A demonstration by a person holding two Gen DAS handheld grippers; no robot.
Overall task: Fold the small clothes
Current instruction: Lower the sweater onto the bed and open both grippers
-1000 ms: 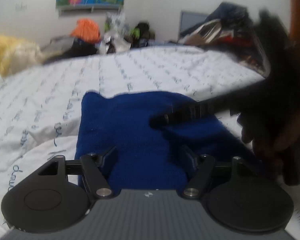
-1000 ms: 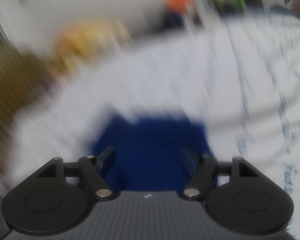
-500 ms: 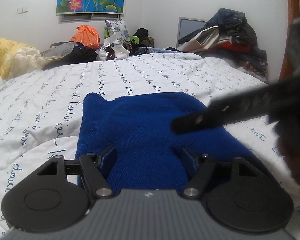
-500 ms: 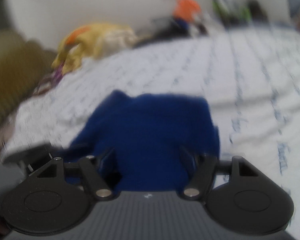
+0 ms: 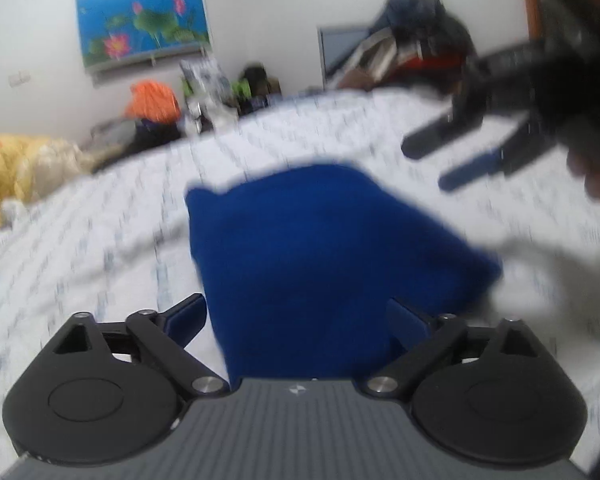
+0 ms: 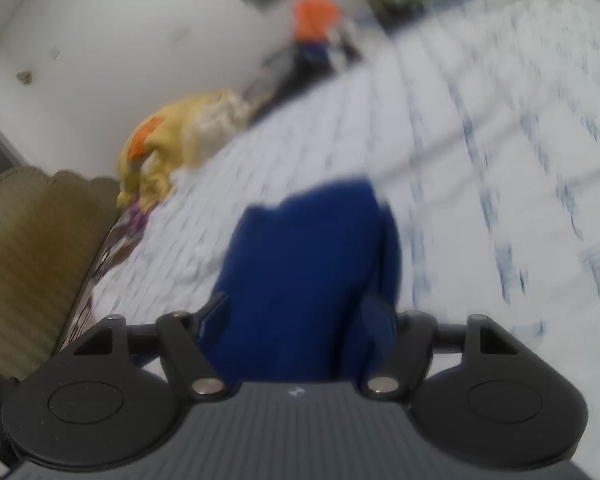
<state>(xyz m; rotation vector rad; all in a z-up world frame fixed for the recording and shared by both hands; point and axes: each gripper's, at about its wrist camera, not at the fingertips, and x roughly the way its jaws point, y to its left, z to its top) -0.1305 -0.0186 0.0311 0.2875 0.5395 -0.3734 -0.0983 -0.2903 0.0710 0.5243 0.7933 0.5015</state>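
I've got the blue garment (image 5: 324, 248) lying folded on the bed (image 5: 100, 248), on the white sheet with the printed script, and both cameras are smeared with blur. My left wrist view gives me what the right cannot: the right gripper (image 5: 456, 164) hanging in the air at upper right, above the sheet and clear of the cloth, fingers spread with bare sheet showing between them, and part of the hand (image 5: 596, 184) behind it. That view also catches the lotus picture (image 5: 140, 12) on the far wall and a heap of clothes (image 5: 416, 60) in the corner. My right wrist view swings the other way and shows me a brownish cushion (image 6: 32, 248) at the bed's left edge and a yellow bundle (image 6: 180, 136) against the wall.

Left gripper (image 5: 296, 320): jaws have just been opening, standing wide now, the near end of the garment sitting between the fingers, and I can't tell whether either touches it. Right gripper, its own camera: jaws have just been opening too, spread apart, blue cloth visible between the fingers below, nothing pinched.
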